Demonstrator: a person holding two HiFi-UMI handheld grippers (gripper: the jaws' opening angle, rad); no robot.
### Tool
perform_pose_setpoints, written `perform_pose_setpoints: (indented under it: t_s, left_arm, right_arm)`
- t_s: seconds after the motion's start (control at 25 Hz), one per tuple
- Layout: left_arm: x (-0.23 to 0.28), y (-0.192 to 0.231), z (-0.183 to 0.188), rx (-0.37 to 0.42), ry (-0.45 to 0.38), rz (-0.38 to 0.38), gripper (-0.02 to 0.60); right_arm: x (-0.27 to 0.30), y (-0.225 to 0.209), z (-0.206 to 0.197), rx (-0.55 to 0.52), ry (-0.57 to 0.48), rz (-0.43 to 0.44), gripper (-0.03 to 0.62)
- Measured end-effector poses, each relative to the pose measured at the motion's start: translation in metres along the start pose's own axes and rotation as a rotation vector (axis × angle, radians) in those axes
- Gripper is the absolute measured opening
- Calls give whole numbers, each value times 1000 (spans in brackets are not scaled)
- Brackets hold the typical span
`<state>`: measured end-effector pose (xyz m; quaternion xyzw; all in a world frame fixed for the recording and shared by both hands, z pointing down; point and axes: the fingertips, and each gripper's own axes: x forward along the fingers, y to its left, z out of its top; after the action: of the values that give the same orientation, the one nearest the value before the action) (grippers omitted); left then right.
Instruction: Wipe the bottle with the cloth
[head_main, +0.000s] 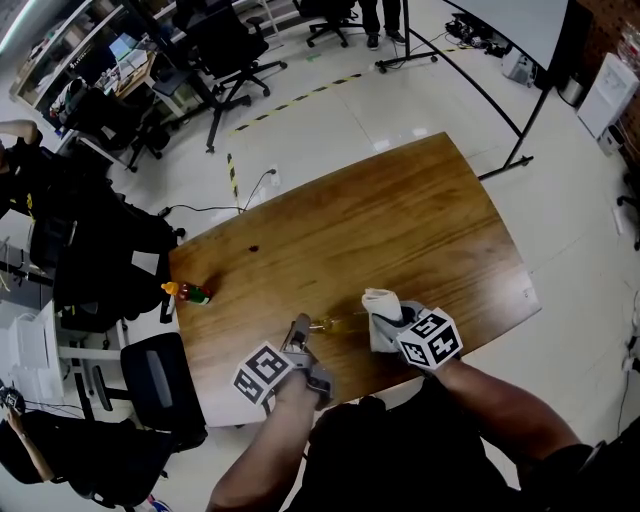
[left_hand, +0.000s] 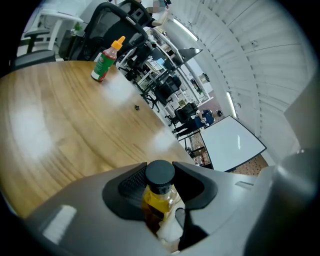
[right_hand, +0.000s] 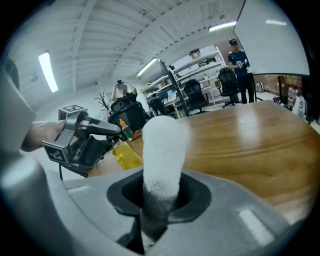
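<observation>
Both bare forearms reach in from the near edge of the table, the left gripper (head_main: 303, 332) angled rightward and the right gripper (head_main: 400, 322) turned leftward to face it, so the two meet over the table's near side. The left gripper's jaws are closed partway round the neck of a small clear glass bottle of yellow liquid with a black screw cap (left_hand: 159, 189), which sticks out sideways toward the right gripper. The right gripper's jaws are pinched on a white fluffy cloth (right_hand: 160, 152), its free end standing up beyond the jaws just beside the bottle's body; whether they touch I cannot tell. There are two grippers, one cloth and two bottles: the second is a red sauce bottle with an orange nozzle and green label (head_main: 191, 293), well apart at the table's left edge. The surface is a glossy brown wooden table (head_main: 400, 215) on a pale floor, with black office chairs (head_main: 225, 50), shelving, a whiteboard on a stand (left_hand: 232, 142) and striped floor tape around it.
</observation>
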<state>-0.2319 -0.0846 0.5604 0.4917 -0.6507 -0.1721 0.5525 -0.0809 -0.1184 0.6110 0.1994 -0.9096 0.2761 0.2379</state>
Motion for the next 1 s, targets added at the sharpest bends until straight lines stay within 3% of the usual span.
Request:
perform_pose_setpoints:
  t_s: [0.36,0.52,0.6,0.84,1.0]
  left_arm:
    - [-1,-2,-3,22,-13,1,176]
    - [-1,-15,-7,111,-11,-21,176]
    - [-1,-31,-12,222,-1,-52,176]
    - [0,-94,-48,721,50,-186,176]
    - [-3,-123,-82,979,79,-290,176]
  right_arm:
    - [-8,-34,-21,55,61,-74,72]
    - [-20,-40,-20,65,59,-82,74]
    - [-32,-37,-12,86,28,-57,73]
    - [-90,-23,16,150,-35,101,74]
    - [-125,-16,37,195,-80,159,74]
